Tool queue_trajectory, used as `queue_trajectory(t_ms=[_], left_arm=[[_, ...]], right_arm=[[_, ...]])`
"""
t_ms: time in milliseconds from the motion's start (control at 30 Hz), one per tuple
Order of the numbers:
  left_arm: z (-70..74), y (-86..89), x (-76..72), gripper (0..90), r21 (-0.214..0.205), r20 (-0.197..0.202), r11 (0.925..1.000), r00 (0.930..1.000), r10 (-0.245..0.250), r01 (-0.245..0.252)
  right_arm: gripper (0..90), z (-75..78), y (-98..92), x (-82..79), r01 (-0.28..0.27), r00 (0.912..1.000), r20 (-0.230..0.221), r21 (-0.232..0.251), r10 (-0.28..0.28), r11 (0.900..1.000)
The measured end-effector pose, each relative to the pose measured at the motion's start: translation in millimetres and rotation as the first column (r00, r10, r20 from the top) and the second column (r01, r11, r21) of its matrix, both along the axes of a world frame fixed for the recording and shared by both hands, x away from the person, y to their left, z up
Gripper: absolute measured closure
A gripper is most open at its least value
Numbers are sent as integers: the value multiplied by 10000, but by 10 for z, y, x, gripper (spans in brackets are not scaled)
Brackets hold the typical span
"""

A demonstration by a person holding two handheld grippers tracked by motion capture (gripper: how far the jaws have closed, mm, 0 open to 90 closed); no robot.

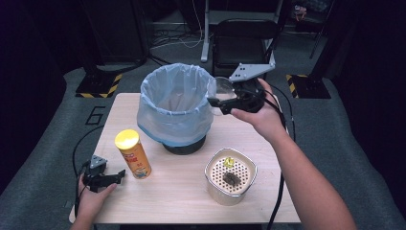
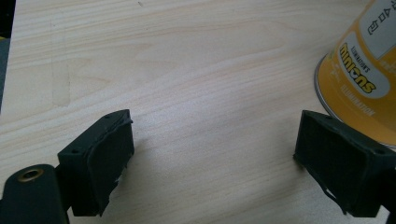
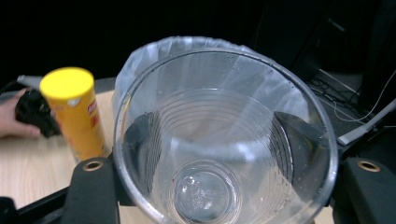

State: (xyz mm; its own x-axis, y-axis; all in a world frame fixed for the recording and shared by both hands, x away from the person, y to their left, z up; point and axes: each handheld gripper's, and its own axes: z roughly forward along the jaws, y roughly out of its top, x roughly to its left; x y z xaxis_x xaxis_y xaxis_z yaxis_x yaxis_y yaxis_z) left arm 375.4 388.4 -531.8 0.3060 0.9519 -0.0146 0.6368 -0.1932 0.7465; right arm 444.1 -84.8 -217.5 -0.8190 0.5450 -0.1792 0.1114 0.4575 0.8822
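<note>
the clear plastic cup (image 3: pixel 224 140), ribbed and empty, sits clamped between the right gripper's (image 1: pixel 229 101) jaws, just right of the bag-lined bin (image 1: pixel 174 103). a yellow can (image 1: pixel 133 153) stands front-left of the bin, a strainer tub (image 1: pixel 231 176) front-right. left gripper (image 2: pixel 212 158) rests open, empty

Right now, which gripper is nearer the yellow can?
Left. The left gripper rests on the table just beside the yellow can, jaws open; the right gripper holds a clear cup by the bin.
</note>
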Motion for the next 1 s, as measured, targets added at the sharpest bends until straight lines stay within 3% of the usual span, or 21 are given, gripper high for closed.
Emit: queue_trajectory(t_ms=[167,200,367,633,800,967,1000], left_arm=[[-4,0,1,114,29,93,10000,10000,23,-23],[0,-6,-5,115,-59,-48,10000,10000,42,-42],[8,0,-8,117,25,-102,10000,9999,11,-11],[9,6,-4,125,65,-35,10000,10000,-66,66],[9,7,1,123,79,-34,9999,9999,-98,99],[13,4,1,115,74,-131,9998,9998,-161,162],[2,-2,5,111,58,32,9999,9999,-121,120]], right_arm=[[332,133,162,115,151,9999,-86,587,-147,9982],[330,148,204,142,169,9998,-91,682,-163,9975],[324,159,426,312,515,9986,-187,766,-503,9957],[311,12,737,506,757,9971,13,362,-758,9965],[299,-78,893,587,762,9970,-142,357,-758,9965],[204,-172,1009,633,1070,9933,-488,461,-1048,9932],[177,-191,1027,646,1098,9927,-549,387,-1076,9932]])
